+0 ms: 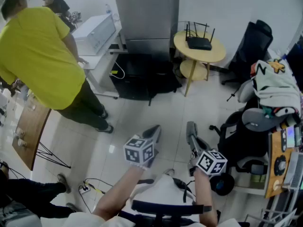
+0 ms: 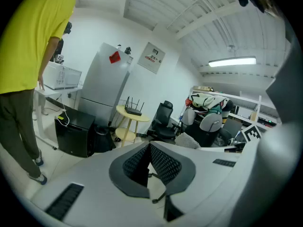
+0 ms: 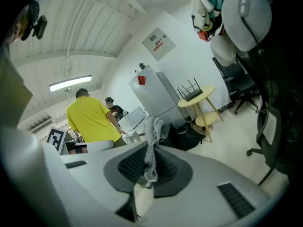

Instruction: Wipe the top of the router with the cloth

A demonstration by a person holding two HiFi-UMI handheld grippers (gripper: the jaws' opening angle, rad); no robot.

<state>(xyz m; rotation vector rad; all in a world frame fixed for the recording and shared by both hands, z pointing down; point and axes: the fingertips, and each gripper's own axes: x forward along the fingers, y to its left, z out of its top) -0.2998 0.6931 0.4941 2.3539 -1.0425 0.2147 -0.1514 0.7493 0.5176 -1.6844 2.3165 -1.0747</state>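
**Router far ahead, slightly to the right; cloth already pinched**

The cloth (image 3: 152,138) is pinched in the right gripper (image 1: 191,127). A grey strip of it stands up between the pressed pads, and a short tail hangs below them. The left gripper (image 1: 155,131) is pressed together with nothing between its pads.

The router (image 1: 198,43) lies well apart from both grippers, straight ahead and a little to the right, on a round yellow surface (image 1: 215,56). The right gripper is judged the nearer of the two, and it carries the cloth. The router's long axis runs crosswise to the line of approach. Its antennas (image 1: 196,29) stand along the far edge, so the flat top is presented on the near side.

Open floor (image 1: 158,110) is seen between the grippers and the surface. The path is narrowed by a black cabinet (image 1: 137,77) ahead and left of the left gripper, and by an office chair (image 1: 253,44) ahead and right of the right gripper. A person in a yellow shirt (image 1: 38,56) stands far to the left, clear of the route. A long forward reach is judged to be needed before any wiping. The strokes are probably best kept on the near side of the antennas.
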